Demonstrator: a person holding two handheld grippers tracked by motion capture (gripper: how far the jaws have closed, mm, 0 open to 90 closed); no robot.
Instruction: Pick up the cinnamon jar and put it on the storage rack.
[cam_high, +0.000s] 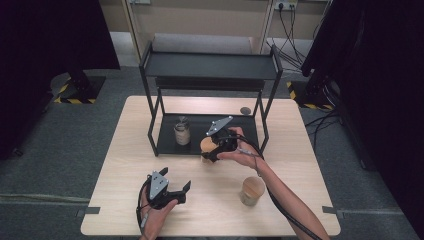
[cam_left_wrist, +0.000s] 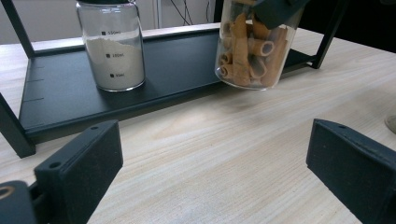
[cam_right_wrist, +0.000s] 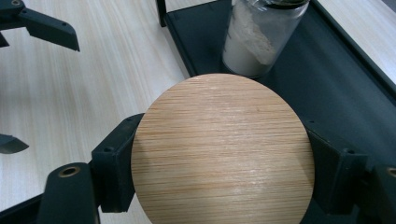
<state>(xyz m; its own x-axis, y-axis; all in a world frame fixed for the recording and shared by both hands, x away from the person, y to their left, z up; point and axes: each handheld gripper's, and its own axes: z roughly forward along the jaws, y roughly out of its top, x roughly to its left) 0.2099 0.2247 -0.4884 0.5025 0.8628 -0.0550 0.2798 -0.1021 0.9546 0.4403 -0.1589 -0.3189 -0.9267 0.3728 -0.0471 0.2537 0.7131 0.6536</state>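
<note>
A clear jar of tube pasta (cam_left_wrist: 252, 46) with a round wooden lid (cam_right_wrist: 222, 149) hangs slightly tilted just above the table, at the front edge of the black rack's lower shelf (cam_left_wrist: 177, 65). My right gripper (cam_high: 220, 142) is shut on it, one pad on each side just under the lid. A jar of white powder (cam_high: 182, 131) stands upright on that shelf, to the left of the pasta jar (cam_high: 206, 147). My left gripper (cam_high: 176, 179) rests near the table's front left, open with nothing between its jaws, pointing toward the rack.
The two-level black rack (cam_high: 210, 65) stands at the back middle of the wooden table. A third jar with a wooden lid (cam_high: 252, 190) stands on the table at the front right. A small dark disc (cam_high: 245, 110) lies behind the rack.
</note>
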